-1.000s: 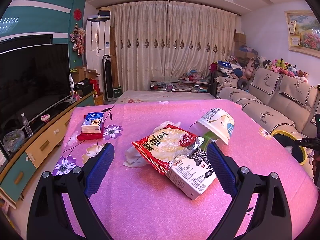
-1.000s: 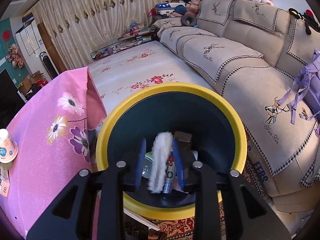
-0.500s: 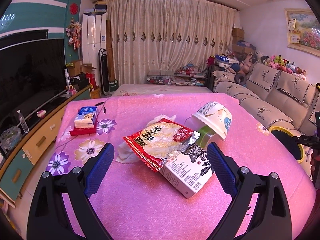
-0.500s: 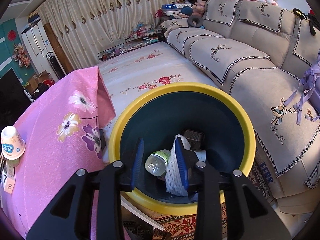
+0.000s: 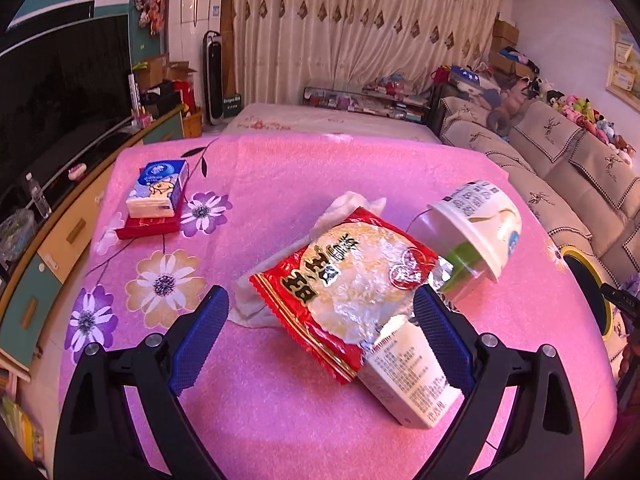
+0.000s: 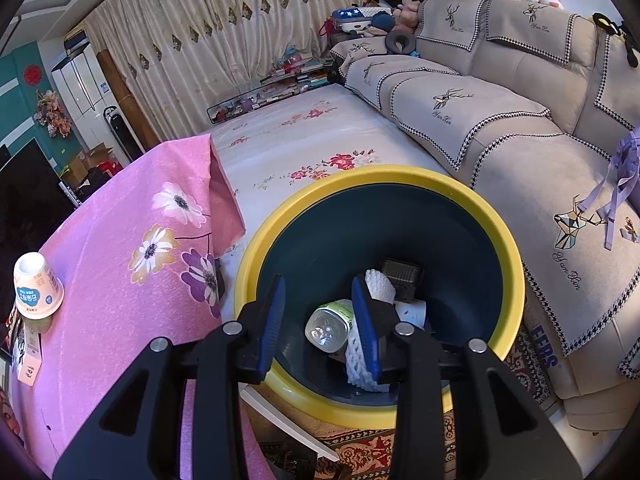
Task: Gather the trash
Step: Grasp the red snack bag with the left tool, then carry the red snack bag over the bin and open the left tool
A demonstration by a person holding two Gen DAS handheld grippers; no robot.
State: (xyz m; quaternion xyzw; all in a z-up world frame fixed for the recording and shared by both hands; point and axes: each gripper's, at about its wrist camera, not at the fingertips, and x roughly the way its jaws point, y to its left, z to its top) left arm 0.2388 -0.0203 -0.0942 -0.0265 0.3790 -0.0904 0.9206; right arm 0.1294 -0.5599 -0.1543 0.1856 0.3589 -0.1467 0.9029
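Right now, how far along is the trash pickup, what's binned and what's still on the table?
Done: a plastic bottle, a white foam net and a dark item lie in the yellow-rimmed bin. In hand: nothing; the right hand-held gripper is open above the bin, the left hand-held gripper open around the red snack bag. Left: that bag, the carton, the cup and the crumpled tissue.

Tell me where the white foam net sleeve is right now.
In the right wrist view, the white foam net sleeve lies inside the yellow-rimmed bin, beside a clear plastic bottle, mostly behind the right gripper's right finger.
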